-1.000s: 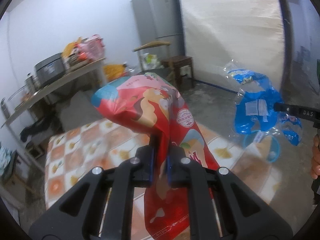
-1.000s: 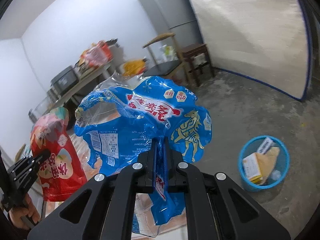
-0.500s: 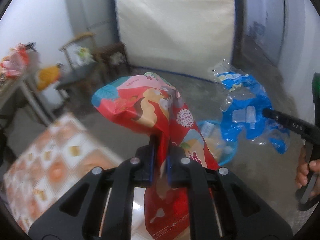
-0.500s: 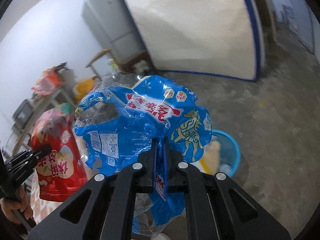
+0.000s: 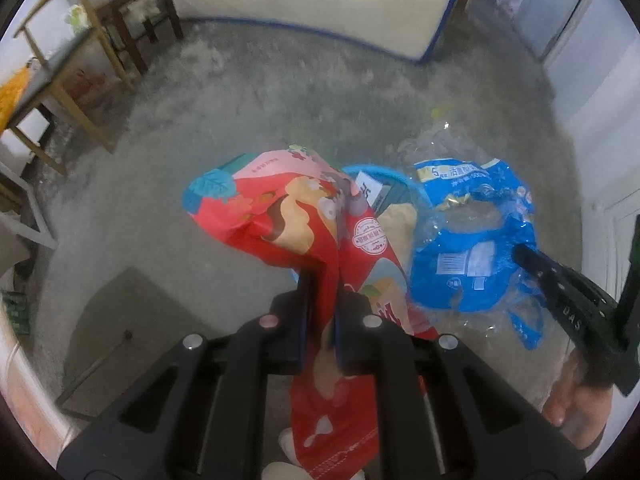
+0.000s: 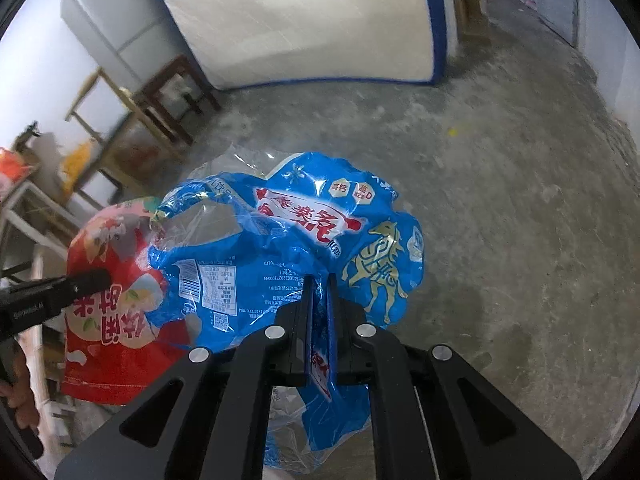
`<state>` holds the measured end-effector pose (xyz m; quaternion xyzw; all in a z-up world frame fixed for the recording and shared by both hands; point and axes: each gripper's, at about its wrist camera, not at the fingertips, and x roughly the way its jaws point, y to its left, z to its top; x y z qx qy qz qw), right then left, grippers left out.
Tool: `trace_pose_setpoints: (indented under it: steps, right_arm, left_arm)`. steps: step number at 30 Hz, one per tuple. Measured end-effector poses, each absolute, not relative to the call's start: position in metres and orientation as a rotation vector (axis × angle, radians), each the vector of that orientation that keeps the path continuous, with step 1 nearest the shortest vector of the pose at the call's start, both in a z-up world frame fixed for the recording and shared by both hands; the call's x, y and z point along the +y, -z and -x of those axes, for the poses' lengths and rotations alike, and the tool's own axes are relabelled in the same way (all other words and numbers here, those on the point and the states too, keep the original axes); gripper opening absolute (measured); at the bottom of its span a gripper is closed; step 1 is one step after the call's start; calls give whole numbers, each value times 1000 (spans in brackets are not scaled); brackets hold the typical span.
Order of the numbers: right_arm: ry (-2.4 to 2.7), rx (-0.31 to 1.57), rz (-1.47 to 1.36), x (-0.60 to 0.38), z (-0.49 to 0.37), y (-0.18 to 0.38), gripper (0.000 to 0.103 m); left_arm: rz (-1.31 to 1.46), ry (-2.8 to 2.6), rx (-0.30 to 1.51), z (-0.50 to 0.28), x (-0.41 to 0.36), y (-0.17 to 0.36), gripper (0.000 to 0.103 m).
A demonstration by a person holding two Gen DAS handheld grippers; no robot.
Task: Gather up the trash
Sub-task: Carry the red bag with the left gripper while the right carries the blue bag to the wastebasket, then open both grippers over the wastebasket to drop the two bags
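Observation:
My left gripper (image 5: 320, 280) is shut on a red snack bag (image 5: 280, 216), which hangs crumpled above a blue waste basket (image 5: 380, 172). The basket holds a white carton and yellowish paper; the two bags cover most of it. My right gripper (image 6: 320, 282) is shut on a blue and clear plastic bag (image 6: 288, 236). In the left wrist view that blue bag (image 5: 472, 248) hangs to the right of the basket, pinched by the right gripper's fingers (image 5: 532, 260). In the right wrist view the red bag (image 6: 116, 312) hangs at the left.
Bare concrete floor (image 5: 240, 100) lies all around. A large white mattress with blue edging (image 6: 320, 20) leans against the far wall beside a grey fridge (image 6: 108, 28). Wooden stools and a table (image 5: 80, 40) stand at the left. A hand (image 5: 576, 396) holds the right gripper.
Both grippers have swung away from the tiled table and tipped downward toward the floor, still holding their bags. The blue basket now lies under the red bag.

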<state>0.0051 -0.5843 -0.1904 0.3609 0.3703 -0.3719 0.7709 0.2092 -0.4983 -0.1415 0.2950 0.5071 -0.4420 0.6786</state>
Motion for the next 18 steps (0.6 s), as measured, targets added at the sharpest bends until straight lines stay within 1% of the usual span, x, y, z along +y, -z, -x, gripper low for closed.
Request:
trace_pose_setpoints:
  steps: [7, 8, 9, 10, 11, 12, 14, 15, 16, 17, 18]
  right_arm:
    - [813, 884, -808, -615, -31, 244, 7]
    - [809, 894, -815, -619, -36, 254, 7]
    - [787, 909, -833, -624, -43, 266, 8]
    - [761, 923, -855, -626, -46, 276, 11]
    - [727, 942, -883, -628, -51, 289, 15]
    - [713, 955, -893, -627, -54, 295, 18]
    - [687, 967, -892, -624, -57, 305, 37]
    - [678, 964, -886, -621, -58, 306, 43]
    - [674, 962, -881, -619, -57, 307, 55]
    - [669, 958, -877, -617, -56, 305, 62]
    - [657, 945, -875, -615, -54, 303, 64]
  left_arm:
    - [-691, 1017, 1253, -222, -554, 211, 12]
    - [-673, 1023, 1280, -224, -557, 219, 18]
    - [-659, 1021, 1303, -226, -560, 224, 35]
    - [-646, 1008, 1325, -229, -559, 231, 45]
    - [-627, 1004, 1338, -232, -559, 235, 55]
    - [-611, 1008, 1349, -233, -558, 237, 57]
    - [-594, 1002, 1383, -239, -554, 241, 61]
    - [-583, 997, 1392, -241, -552, 241, 63]
    - [-574, 992, 1397, -242, -552, 240, 63]
    - [-556, 987, 1402, -244, -549, 238, 64]
    - [-541, 984, 1404, -246, -546, 235, 65]
